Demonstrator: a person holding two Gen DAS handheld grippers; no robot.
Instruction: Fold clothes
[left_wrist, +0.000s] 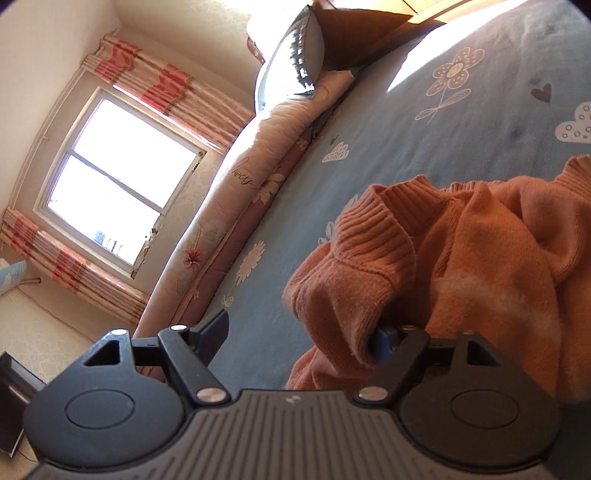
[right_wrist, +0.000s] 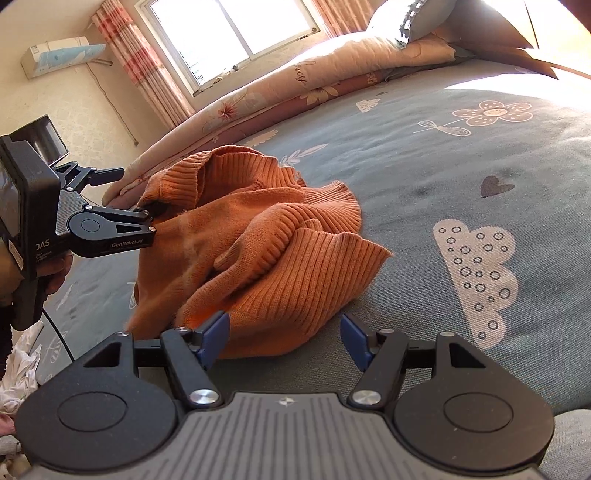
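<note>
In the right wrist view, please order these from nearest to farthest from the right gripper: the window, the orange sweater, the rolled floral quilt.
From the right gripper:
1. Orange sweater, crumpled on the bed just ahead, slightly left.
2. Rolled floral quilt, along the far edge of the bed.
3. Window, in the wall behind the quilt.

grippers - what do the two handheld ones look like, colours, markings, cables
Both are matte black. The right gripper has a ribbed grey top plate, round black pivot housings, silver bolts and blue pads. Seen from the right wrist view, the left gripper carries white "GenRobot.AI" lettering, a rear screen and a black cable trailing from its grip.
</note>
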